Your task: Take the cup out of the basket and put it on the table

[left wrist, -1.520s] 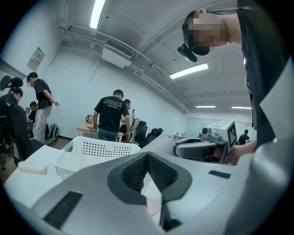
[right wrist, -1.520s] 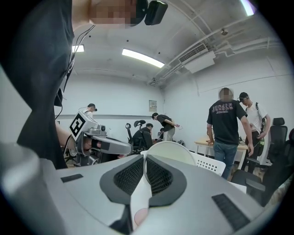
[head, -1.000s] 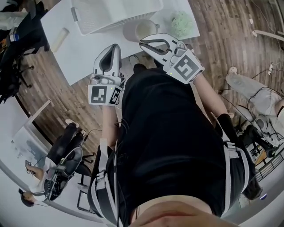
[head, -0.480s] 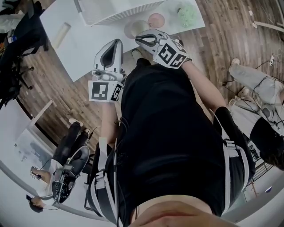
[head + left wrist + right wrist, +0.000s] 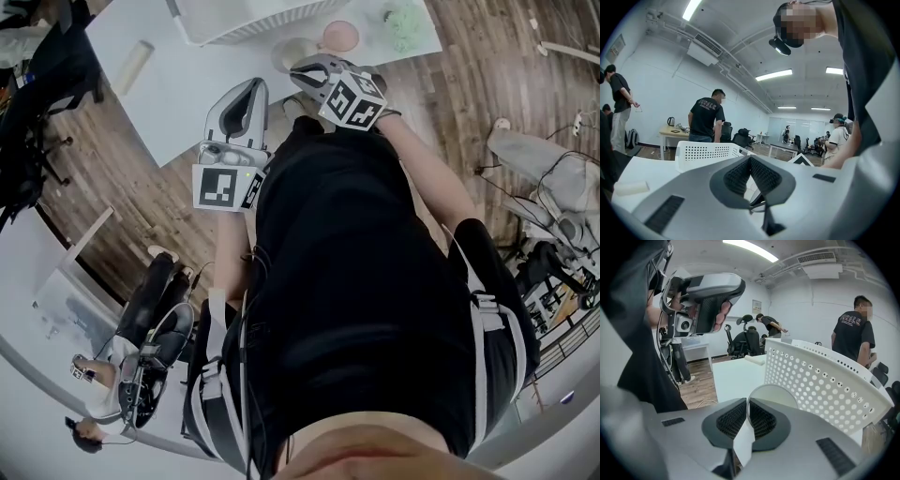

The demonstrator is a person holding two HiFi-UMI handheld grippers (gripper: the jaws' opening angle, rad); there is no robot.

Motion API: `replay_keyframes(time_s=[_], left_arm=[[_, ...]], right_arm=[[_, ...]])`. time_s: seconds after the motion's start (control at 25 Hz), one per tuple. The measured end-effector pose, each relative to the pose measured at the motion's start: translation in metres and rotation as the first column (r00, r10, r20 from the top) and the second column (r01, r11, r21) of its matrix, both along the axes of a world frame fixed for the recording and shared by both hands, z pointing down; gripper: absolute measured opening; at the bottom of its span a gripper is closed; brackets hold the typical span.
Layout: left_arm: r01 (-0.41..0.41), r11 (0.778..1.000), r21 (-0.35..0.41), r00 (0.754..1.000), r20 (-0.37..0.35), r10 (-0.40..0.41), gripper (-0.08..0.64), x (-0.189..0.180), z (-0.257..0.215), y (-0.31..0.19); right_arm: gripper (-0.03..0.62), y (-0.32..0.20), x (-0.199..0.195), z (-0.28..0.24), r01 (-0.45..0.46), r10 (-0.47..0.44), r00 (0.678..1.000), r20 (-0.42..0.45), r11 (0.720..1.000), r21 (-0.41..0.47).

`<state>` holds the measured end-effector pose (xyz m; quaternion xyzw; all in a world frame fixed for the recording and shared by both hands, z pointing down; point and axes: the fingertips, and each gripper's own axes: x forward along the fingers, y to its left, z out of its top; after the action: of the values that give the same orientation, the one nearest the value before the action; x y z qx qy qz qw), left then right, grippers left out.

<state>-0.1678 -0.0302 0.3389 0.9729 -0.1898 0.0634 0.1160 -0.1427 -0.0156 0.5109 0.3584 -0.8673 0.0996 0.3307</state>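
My right tongs [image 5: 746, 401] are pinching the wall of the white cup [image 5: 774, 394]: one pad is inside the rim, the other outside, and the round mouth shows just past the tips. The cup is out of the basket [image 5: 825, 380], just beside its perforated wall and over the white tabletop [image 5: 733, 378]. I cannot tell whether its base touches the surface.

My left tongs [image 5: 750, 159] are pressed together with nothing between them. They are held off to the left of the cup, over the near edge of the tabletop.

The basket wall stands close on the right of the cup and rises above it, so that side is blocked. In the head view a pink round dish [image 5: 339, 36] sits just beyond the cup, with a pale green clump [image 5: 408, 31] further right near the tabletop's corner. A pale roll [image 5: 754, 360] lies well apart by the far left edge. Between the roll and the cup the tabletop is bare, and that is the widest open stretch.

The near edge runs just under both tongs, with wooden floor [image 5: 141, 187] below it. Further off, people stand among office chairs [image 5: 747, 341].
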Motion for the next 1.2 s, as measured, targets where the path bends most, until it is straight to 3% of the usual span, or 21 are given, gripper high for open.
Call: replay_keyframes(time_s=[0.68,0.92,1.2], left_arm=[[0.0,1.0,-0.003,1.0,-0.001,0.0,0.02,-0.02,0.004,0.008],[0.03,1.0,0.001,1.0,-0.008,-0.03,0.02,-0.013,-0.004,0.016],[0.059,0.998,0.019,0.998,-0.003,-0.059,0.02,0.001,-0.009,0.022]], right_arm=[[0.035,0.001,-0.009,0.042,0.087,-0.095,0.977,-0.19,0.995,-0.05],[0.038,0.004,-0.007,0.052,0.079,-0.09,0.975,-0.201,0.995,-0.062],[0.038,-0.001,0.004,0.005,0.018,-0.017,1.0,-0.023,0.999,0.037]])
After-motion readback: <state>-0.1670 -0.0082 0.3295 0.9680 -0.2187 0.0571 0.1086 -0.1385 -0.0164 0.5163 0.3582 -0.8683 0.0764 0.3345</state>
